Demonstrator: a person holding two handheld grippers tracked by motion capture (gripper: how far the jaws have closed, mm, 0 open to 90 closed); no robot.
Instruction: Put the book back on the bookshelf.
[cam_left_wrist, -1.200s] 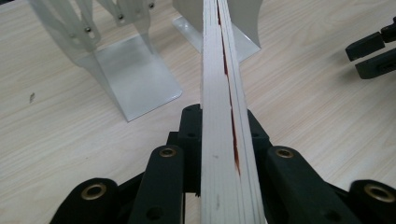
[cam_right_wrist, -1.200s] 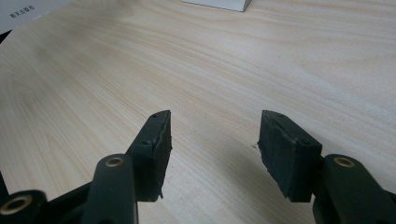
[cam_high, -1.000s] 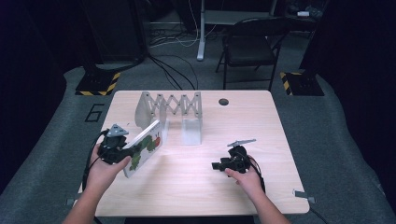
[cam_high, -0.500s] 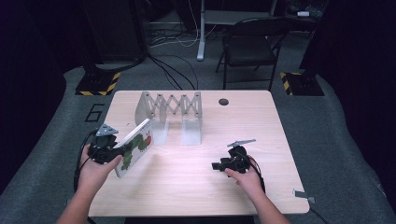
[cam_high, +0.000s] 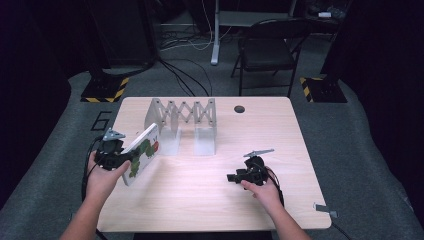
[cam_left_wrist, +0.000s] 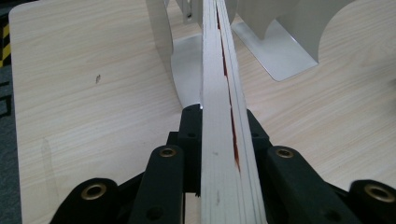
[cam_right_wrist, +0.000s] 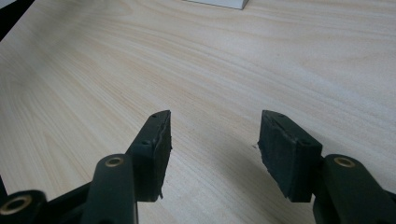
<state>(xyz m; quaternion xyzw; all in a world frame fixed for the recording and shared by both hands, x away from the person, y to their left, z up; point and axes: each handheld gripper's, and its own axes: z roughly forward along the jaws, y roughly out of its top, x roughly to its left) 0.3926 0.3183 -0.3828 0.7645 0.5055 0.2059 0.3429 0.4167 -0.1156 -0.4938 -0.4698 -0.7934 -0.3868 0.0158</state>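
Wooden desk (cam_high: 200, 200) first, with a white accordion-style rack (cam_high: 182, 117) standing toward the back. The picture book (cam_high: 142, 159) is tilted up over the desk's left side, just in front of the rack, clamped edge-on in the left claw (cam_left_wrist: 219, 135). Right claw (cam_right_wrist: 212, 140) rests partway open, nothing between its pads.
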